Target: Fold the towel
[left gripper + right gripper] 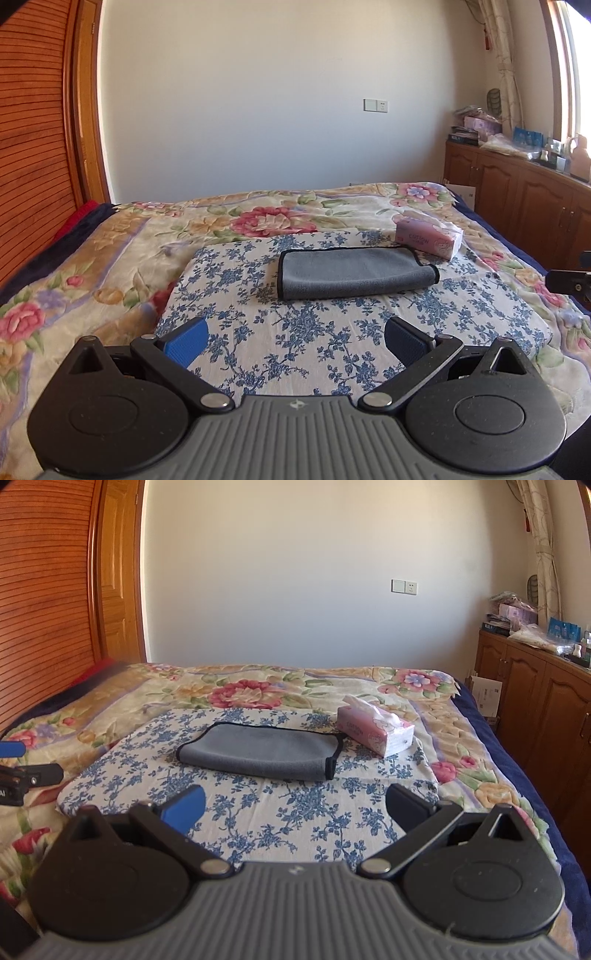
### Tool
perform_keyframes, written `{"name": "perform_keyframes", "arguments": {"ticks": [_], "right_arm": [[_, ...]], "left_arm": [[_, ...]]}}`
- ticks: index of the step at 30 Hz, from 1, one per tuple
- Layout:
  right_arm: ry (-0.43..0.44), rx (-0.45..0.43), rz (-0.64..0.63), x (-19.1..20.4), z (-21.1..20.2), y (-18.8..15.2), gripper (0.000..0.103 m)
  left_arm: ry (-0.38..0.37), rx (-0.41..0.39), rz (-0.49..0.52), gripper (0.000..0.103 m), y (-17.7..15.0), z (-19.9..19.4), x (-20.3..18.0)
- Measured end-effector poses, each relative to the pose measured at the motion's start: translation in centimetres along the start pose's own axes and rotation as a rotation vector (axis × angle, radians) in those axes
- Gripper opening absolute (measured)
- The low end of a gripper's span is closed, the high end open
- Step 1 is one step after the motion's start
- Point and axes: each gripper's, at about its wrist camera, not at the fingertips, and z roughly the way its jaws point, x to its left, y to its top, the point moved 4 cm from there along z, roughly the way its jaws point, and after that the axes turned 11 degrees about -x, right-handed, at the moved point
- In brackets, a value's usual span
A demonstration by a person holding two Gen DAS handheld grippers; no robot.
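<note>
A grey towel (351,273) with black edging lies folded in a long rectangle on a blue-flowered white cloth (295,332) on the bed. It also shows in the right wrist view (262,751). My left gripper (295,341) is open and empty, held back from the towel's near edge. My right gripper (295,808) is open and empty too, likewise short of the towel. Part of the left gripper shows at the left edge of the right wrist view (14,771), and part of the right gripper at the right edge of the left wrist view (569,280).
A pink tissue pack (428,238) lies just beyond the towel's right end, also in the right wrist view (376,731). The floral bedspread (110,258) covers the bed. A wooden headboard (33,147) stands left, wooden cabinets (517,192) with clutter right.
</note>
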Motion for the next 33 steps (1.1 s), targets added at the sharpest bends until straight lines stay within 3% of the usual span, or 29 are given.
{"name": "perform_keyframes", "arguments": {"ticks": [21, 33], "right_arm": [[-0.034, -0.018, -0.008, 0.0, -0.5, -1.6, 0.103], [-0.053, -0.064, 0.005, -0.3, -0.9, -1.5, 0.103]], "left_arm": [[0.012, 0.015, 0.025, 0.103, -2.5, 0.2, -0.2], [0.025, -0.066, 0.021, 0.103, -2.2, -0.2, -0.1]]}}
